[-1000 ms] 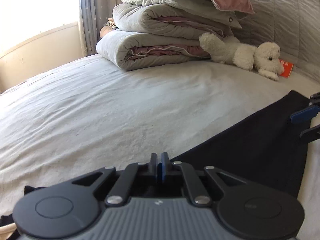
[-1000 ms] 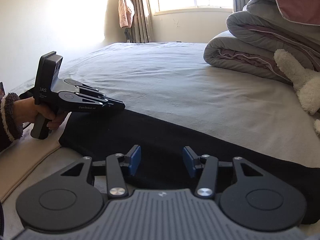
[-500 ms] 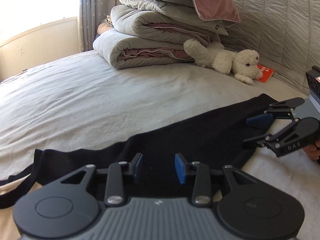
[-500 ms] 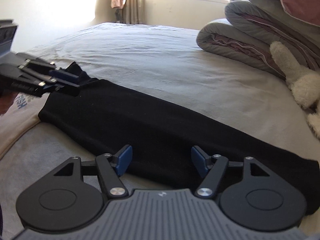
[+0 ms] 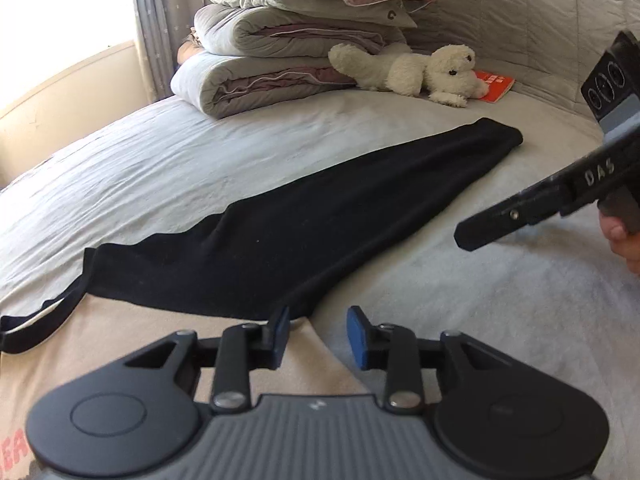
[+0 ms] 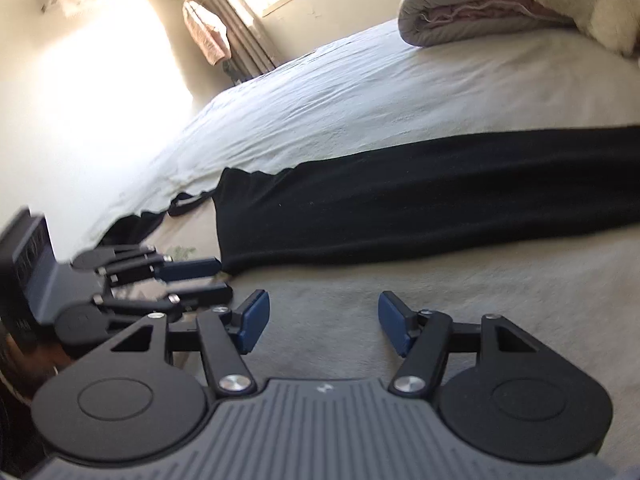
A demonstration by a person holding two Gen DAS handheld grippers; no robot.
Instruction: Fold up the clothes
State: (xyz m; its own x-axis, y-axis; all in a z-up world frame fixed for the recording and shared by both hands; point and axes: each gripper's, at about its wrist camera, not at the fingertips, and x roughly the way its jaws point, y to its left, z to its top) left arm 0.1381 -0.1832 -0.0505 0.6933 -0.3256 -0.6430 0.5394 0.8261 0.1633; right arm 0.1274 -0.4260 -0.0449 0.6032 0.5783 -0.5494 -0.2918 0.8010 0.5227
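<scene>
A garment lies flat on the bed: its long black sleeve (image 5: pixel 320 216) stretches toward the stuffed toy, over a beige body part (image 5: pixel 120 344) with a black collar band (image 5: pixel 36 324). The sleeve also shows in the right wrist view (image 6: pixel 420 196). My left gripper (image 5: pixel 316 336) is open and empty, just short of the sleeve's near edge. My right gripper (image 6: pixel 320 320) is open and empty over the bed, short of the sleeve. The left gripper shows in the right wrist view (image 6: pixel 192 280), the right one at the edge of the left wrist view (image 5: pixel 520 212).
Folded grey and pink quilts (image 5: pixel 280 60) and a pillow are stacked at the head of the bed. A white stuffed dog (image 5: pixel 408 68) and an orange-red booklet (image 5: pixel 494 84) lie beside them. A window and curtains (image 6: pixel 240 40) are beyond the bed (image 5: pixel 180 160).
My left gripper opened and let go of the black sleeve, which now lies flat. Both grippers have pulled back from the sleeve toward me.
</scene>
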